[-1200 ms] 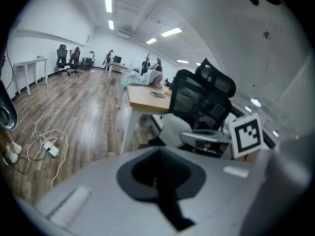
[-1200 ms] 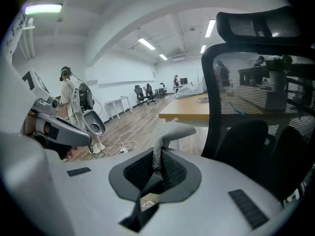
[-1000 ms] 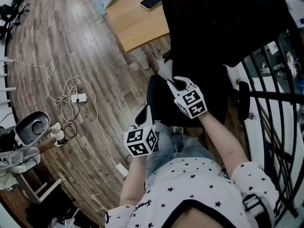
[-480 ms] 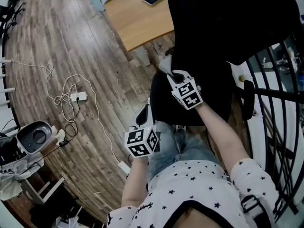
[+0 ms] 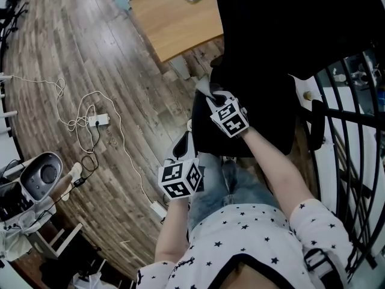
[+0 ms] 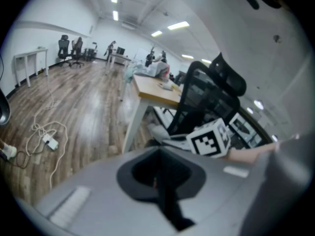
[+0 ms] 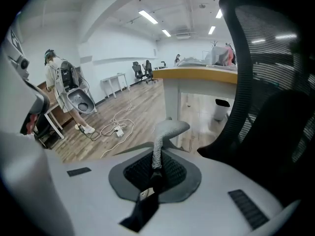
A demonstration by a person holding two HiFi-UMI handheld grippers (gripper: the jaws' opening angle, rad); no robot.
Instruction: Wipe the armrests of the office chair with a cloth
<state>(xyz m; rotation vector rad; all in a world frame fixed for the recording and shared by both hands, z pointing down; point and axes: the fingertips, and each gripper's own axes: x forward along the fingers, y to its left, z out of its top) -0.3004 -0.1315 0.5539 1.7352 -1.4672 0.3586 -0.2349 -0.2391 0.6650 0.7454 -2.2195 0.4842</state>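
Right claw is clamped on the cloth, which stands up out of the jaws. It sits at the left flank of the office chair, just near of the worktop. Left claw is closed on nothing, idle, nearer me.

Step, I judge: bringing cloth to the left armrest, which I can't pick out against the black.

Next: press cloth flat and drag along it. Right armrest comes afterwards.

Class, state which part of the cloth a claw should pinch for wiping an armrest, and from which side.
Likely a gathered edge, from behind, as the right claw holds the cloth now: the fold is thin enough for the jaws, and the loose end stands forward of them, free to wipe.
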